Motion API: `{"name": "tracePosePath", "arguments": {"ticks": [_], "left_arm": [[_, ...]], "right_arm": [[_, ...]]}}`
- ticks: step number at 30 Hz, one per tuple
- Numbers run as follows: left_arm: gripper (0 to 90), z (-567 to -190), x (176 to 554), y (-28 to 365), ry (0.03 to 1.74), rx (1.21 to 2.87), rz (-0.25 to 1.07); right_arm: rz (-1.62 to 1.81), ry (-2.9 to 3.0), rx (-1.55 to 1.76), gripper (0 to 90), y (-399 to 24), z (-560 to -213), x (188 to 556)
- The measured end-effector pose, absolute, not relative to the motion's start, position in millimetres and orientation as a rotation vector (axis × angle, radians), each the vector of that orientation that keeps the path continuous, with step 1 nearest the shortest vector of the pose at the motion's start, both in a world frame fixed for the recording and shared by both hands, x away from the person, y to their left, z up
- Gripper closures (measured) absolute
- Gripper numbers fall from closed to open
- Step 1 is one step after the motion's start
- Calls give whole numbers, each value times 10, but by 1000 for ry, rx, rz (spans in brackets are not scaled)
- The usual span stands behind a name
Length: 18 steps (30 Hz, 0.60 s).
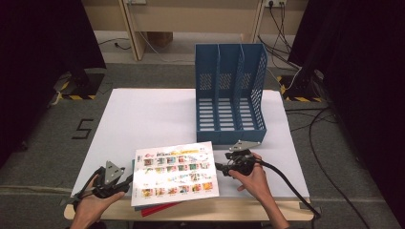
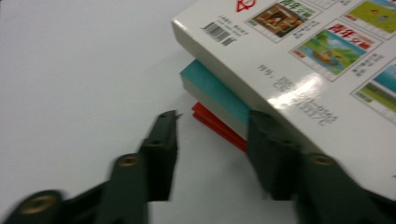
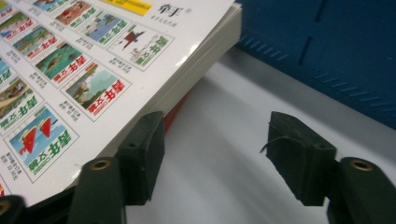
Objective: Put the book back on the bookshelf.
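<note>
High view: left claw (image 1: pixel 125 182) and right claw (image 1: pixel 220 168) flank the book stack (image 1: pixel 174 174) on the desk (image 1: pixel 143 114). Both claws released, pads beside the stack's edges, gripping nothing.

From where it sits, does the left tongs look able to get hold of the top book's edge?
Probably yes. The left tongs stand open right at the stack's corner, one jaw against the side of the books, the other over bare table. The top book overhangs the teal book, so its edge is free.

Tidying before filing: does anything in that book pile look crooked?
Yes. The top book lies twisted on the stack, so the teal book and red book poke out beneath its near corner, at the table edge.
</note>
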<state>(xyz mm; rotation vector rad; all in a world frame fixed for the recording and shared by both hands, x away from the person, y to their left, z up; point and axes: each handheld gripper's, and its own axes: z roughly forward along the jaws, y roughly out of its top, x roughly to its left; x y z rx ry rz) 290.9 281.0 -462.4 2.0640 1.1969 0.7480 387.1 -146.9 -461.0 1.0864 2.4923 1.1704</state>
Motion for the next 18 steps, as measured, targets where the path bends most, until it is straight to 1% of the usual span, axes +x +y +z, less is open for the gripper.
{"name": "tracePosePath", "arguments": {"ticks": [2,3,5,8,10,15,16,18], "left_arm": [[188,-4640,2938,2880,1215,2051,714],[188,-4640,2940,2888,1216,2052,711],[225,-4615,2914,2853,1199,2067,734],[205,-4586,2908,2859,1203,2057,737],[194,-4559,2903,2868,1202,2049,715],[200,-4562,2907,2866,1203,2048,706],[212,-4562,2906,2865,1202,2049,704],[215,-4561,2901,2857,1200,2050,703]], "right_arm": [[1176,2465,1116,344,-1535,-4542,3855],[1192,2460,1125,341,-1546,-4530,3848],[1235,2454,1142,325,-1582,-4507,3830],[1255,2442,1150,289,-1595,-4460,3784],[1302,2463,1157,267,-1563,-4441,3755],[1361,2499,1174,221,-1479,-4479,3759],[1348,2511,1172,209,-1448,-4515,3767],[1347,2514,1164,206,-1439,-4526,3769]]}}
